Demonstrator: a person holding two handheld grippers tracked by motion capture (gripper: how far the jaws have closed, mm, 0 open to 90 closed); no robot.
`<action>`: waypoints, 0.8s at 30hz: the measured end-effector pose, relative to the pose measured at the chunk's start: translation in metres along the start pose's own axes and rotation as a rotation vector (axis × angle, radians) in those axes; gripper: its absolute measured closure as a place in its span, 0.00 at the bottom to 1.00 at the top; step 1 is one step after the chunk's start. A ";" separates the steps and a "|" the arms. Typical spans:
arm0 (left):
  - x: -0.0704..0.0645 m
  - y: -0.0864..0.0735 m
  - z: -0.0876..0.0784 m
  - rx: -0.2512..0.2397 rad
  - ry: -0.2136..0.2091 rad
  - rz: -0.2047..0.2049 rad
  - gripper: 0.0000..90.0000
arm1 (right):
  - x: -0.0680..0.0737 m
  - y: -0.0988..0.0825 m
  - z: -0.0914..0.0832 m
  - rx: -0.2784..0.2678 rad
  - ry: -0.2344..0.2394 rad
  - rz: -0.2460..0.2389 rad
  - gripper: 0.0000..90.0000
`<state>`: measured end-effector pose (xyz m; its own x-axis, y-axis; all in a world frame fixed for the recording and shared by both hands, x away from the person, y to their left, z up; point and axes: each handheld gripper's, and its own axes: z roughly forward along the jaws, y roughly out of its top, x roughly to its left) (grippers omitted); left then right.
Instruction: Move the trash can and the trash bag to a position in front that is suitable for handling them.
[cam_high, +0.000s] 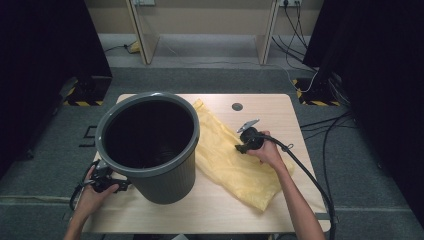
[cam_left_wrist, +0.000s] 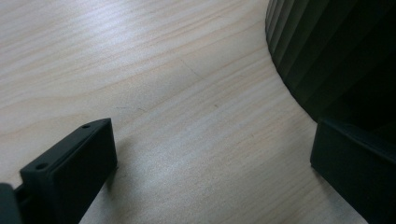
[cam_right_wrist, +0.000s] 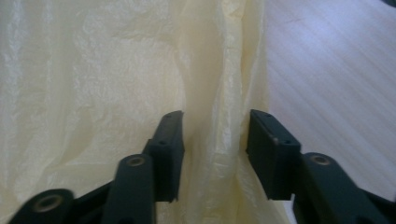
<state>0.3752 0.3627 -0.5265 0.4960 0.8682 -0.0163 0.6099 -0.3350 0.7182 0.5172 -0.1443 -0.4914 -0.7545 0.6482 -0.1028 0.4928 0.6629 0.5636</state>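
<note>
High view, near to far. Item 1: wooden table (cam_high: 210, 210), near edge bare.

Item 2: left gripper (cam_high: 104, 179), near-left, low beside base of bin. Left gripper view had its jaws wide apart w/ bare wood between them, nothing held; one jaw sat next to the ribbed bin wall (cam_left_wrist: 322, 51), contact not clear.

Item 3: grey bin (cam_high: 150, 145), upright, left of centre, dark inside, no liner on rim yet.

Item 4: yellow bag (cam_high: 235, 160), thin plastic, flat and crumpled, lying diagonally to the right of the bin, its far-left corner reaching up beside the rim and its near end toward the near-right table edge.

Item 5: right gripper (cam_high: 242, 146), centre-right, pointed down on the bag's mid part. Right gripper view had a raised fold of the yellow bag (cam_right_wrist: 215, 140) between narrowed jaws, film bunched against both pads; read as a pinch on the fold.

Step (judged): picking up the bag, prob. to line the bin. Next move calls for a firm pinch, a lift clear of the table, then the left gripper to find the mouth & open it over the rim.

Item 6: floor, cables, far side.
</note>
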 end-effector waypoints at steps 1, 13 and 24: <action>0.000 0.000 0.000 0.000 0.000 0.000 0.00 | 0.000 -0.001 0.000 -0.003 0.000 0.003 0.77; 0.000 0.000 0.000 0.000 0.000 0.000 0.00 | -0.023 -0.038 -0.026 0.011 -0.097 0.163 0.81; 0.000 0.000 0.000 0.000 0.000 0.000 0.00 | -0.025 -0.106 -0.074 0.000 -0.186 0.375 0.68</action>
<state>0.3752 0.3627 -0.5264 0.4958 0.8683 -0.0165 0.6103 -0.3348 0.7179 0.4518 -0.2592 -0.4880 -0.4317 0.9013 -0.0364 0.7187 0.3681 0.5899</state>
